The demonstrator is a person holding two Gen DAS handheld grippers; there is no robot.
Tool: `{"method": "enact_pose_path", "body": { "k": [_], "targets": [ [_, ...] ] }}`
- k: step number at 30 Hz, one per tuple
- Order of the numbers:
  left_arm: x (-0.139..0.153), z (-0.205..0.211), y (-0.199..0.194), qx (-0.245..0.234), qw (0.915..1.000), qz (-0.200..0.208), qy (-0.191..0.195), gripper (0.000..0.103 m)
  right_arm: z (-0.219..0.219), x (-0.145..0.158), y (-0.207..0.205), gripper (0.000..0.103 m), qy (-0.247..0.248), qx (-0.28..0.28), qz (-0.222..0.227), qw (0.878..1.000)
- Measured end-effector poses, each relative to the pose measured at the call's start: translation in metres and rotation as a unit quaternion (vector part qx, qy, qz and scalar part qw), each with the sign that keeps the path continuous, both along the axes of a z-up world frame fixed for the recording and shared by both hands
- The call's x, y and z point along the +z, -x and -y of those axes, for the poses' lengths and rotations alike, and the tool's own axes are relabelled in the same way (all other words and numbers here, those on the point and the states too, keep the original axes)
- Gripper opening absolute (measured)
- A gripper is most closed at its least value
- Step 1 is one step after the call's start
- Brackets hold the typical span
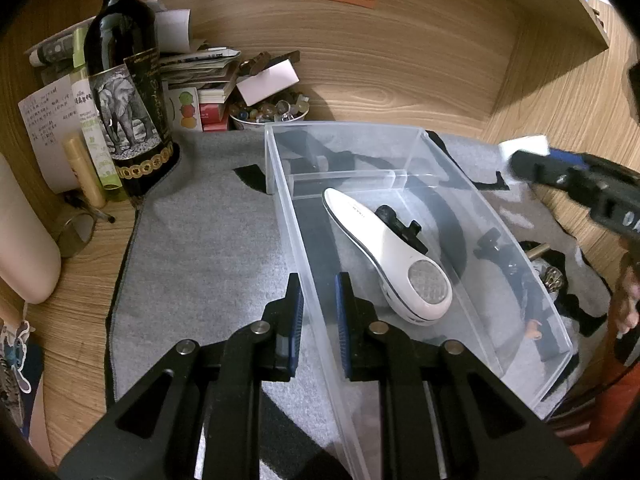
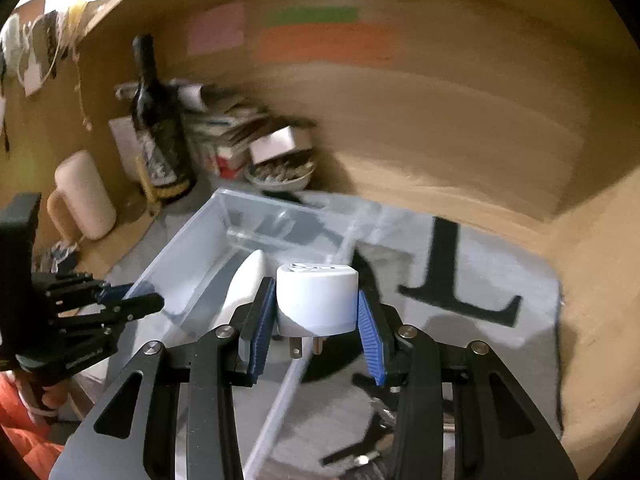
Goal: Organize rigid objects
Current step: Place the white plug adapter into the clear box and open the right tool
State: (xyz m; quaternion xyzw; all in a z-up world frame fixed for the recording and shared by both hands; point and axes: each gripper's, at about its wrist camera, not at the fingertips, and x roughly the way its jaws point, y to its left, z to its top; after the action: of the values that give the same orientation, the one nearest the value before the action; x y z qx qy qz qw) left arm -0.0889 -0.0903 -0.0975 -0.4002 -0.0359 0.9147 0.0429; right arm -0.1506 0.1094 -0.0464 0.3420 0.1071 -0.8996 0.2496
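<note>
A clear plastic bin sits on a grey mat. Inside lies a white fabric shaver beside a small black part. My left gripper is shut on the bin's left wall, one pad on each side. My right gripper is shut on a white plug adapter, prongs toward the camera, held above the bin's right side. In the left wrist view the right gripper and the adapter are at the far right. The left gripper shows at the left of the right wrist view.
A dark wine bottle, tubes, stacked papers and a bowl of beads stand at the back left. A cream mug is at the left. Black and metal small items lie on the mat right of the bin. Wooden walls enclose the desk.
</note>
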Motion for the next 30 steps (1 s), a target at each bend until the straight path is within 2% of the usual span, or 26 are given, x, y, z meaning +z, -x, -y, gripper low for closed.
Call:
{"method": "enact_pose_path", "body": {
  "k": [8,10,18,26,30],
  "targets": [
    [0.000,-0.001,0.001,0.000,1.0000,-0.001,-0.002,0.016,0.024,-0.028,0.009,0.036,-0.038,0.033,0.037,0.998],
    [0.000,0.000,0.001,0.000,1.0000,-0.001,-0.002,0.016,0.027,-0.029,0.009,0.035,-0.046,0.038,0.030,0.998],
    [-0.001,-0.001,0.001,0.000,1.0000,-0.002,-0.004,0.016,0.032,-0.034,0.015,0.035,-0.048,0.044,0.050,0.997],
    [-0.001,-0.001,0.001,0.000,1.0000,-0.002,-0.004,0.016,0.020,-0.012,0.001,0.035,-0.029,0.035,0.022,0.999],
    [-0.001,0.000,0.000,0.000,1.0000,-0.002,-0.004,0.016,-0.002,0.004,-0.007,0.041,-0.013,0.009,-0.001,1.000]
  ]
}}
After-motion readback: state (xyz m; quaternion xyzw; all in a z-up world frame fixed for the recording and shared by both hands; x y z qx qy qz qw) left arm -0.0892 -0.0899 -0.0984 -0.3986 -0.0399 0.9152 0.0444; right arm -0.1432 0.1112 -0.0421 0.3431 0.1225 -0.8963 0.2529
